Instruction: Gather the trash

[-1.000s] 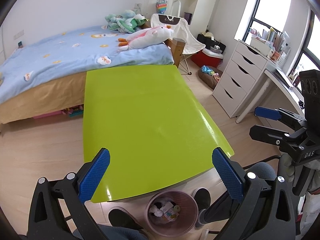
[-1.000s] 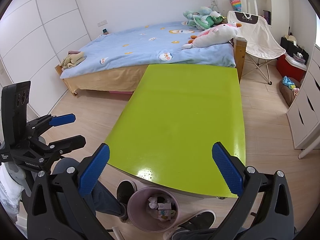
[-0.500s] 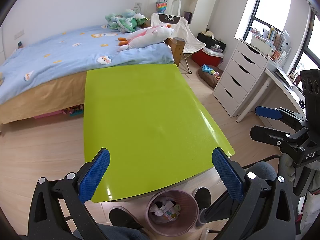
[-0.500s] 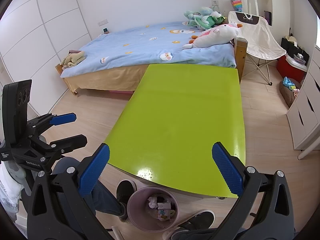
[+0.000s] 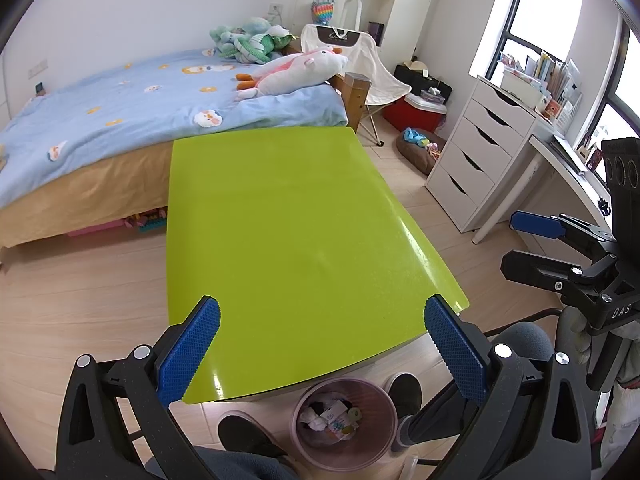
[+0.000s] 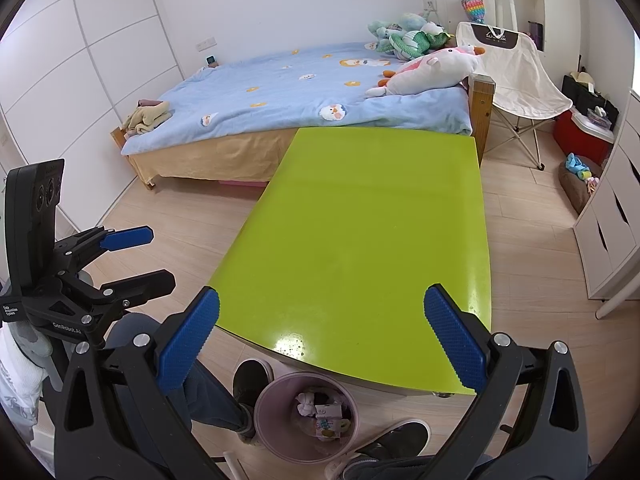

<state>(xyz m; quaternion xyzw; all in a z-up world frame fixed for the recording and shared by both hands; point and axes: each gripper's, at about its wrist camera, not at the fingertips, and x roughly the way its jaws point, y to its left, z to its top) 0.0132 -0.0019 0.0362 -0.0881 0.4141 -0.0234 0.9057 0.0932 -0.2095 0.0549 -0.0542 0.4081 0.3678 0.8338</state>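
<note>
Glossy lime-green tabletop (image 5: pixel 288 240) lies bare; pink round trash bin (image 5: pixel 345 424) holds wrappers; both grippers' jaws gape empty, collecting seemingly finished.

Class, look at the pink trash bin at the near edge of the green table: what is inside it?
The pink trash bin holds crumpled white tissue and small printed wrappers. Whatever lies beneath that top layer is covered.

Glossy green table (image 5: pixel 288 232), wood floor (image 5: pixel 80 280)

A lime-green table (image 5: pixel 288 232) stands beside a blue-quilted bed (image 5: pixel 120 104) bearing a white plush toy (image 5: pixel 296 70), near a white drawer chest (image 5: pixel 476 152).
</note>
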